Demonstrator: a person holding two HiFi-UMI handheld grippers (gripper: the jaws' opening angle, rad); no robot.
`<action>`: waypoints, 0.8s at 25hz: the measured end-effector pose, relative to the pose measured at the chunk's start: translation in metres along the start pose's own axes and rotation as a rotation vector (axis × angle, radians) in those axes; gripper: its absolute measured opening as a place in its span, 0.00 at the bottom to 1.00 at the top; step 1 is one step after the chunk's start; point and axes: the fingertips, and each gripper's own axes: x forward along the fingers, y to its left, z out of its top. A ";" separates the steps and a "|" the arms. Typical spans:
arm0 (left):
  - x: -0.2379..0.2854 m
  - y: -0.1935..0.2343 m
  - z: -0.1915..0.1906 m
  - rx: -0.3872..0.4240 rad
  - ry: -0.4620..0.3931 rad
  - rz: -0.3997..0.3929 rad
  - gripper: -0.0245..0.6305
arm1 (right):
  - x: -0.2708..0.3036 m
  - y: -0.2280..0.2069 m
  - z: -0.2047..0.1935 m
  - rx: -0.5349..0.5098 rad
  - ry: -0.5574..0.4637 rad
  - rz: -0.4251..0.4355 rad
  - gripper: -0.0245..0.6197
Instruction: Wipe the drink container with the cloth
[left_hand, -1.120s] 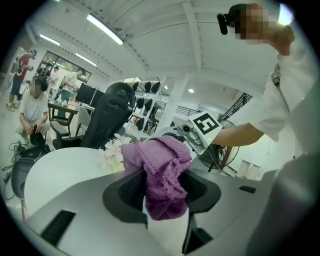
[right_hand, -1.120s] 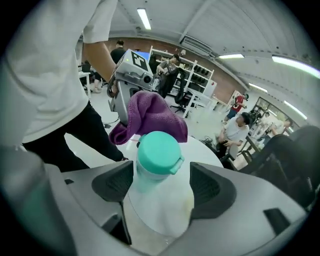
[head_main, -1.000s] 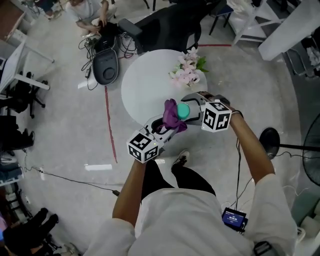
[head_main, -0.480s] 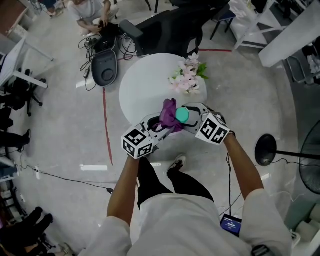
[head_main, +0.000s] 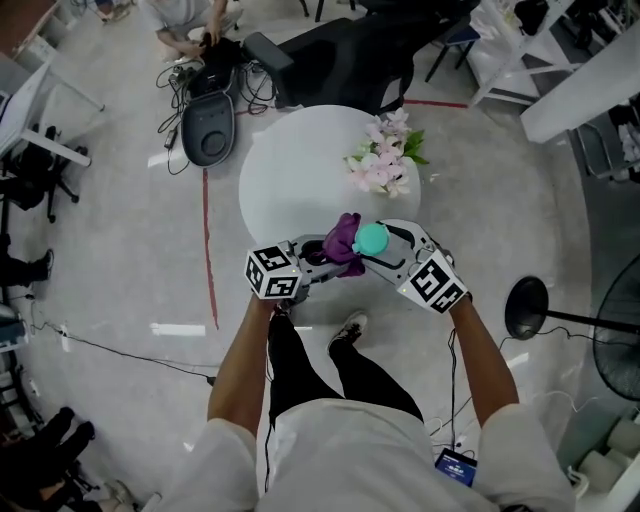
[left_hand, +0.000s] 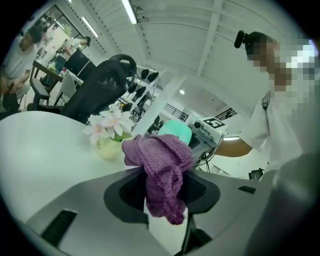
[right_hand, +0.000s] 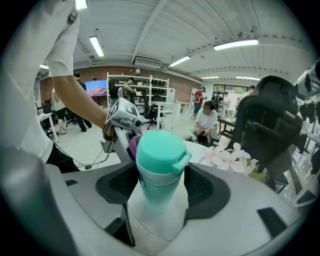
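A drink container (right_hand: 159, 165) with a teal lid stands up between my right gripper's (right_hand: 159, 192) jaws, which have just been closing and now grip its pale body. In the head view the container's lid (head_main: 371, 238) shows above the table's near edge, in front of my right gripper (head_main: 378, 248). My left gripper (head_main: 333, 256) is shut on a purple knitted cloth (head_main: 343, 236), which presses against the lid's left side. From the left gripper view the cloth (left_hand: 162, 162) bunches and hangs between the jaws, with the container (left_hand: 176, 131) just behind it.
A round white table (head_main: 290, 170) lies below both grippers, with a small pot of pink flowers (head_main: 385, 155) at its right. A black chair (head_main: 340, 60) stands beyond it. Cables and a dark bag (head_main: 208, 125) lie on the floor at left.
Both grippers have drawn closer to the body and a little lower. The right gripper has rolled and the left one has dropped; the cloth stays against the teal lid.
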 end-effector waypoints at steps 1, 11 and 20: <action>0.002 0.004 -0.007 0.001 0.020 0.005 0.31 | 0.000 0.000 0.000 0.003 -0.005 0.001 0.50; 0.023 0.048 -0.048 0.068 0.161 0.112 0.31 | 0.003 -0.006 -0.001 0.124 -0.102 -0.060 0.49; 0.039 0.079 -0.090 0.107 0.435 0.205 0.31 | 0.000 -0.010 -0.005 0.203 -0.133 -0.202 0.48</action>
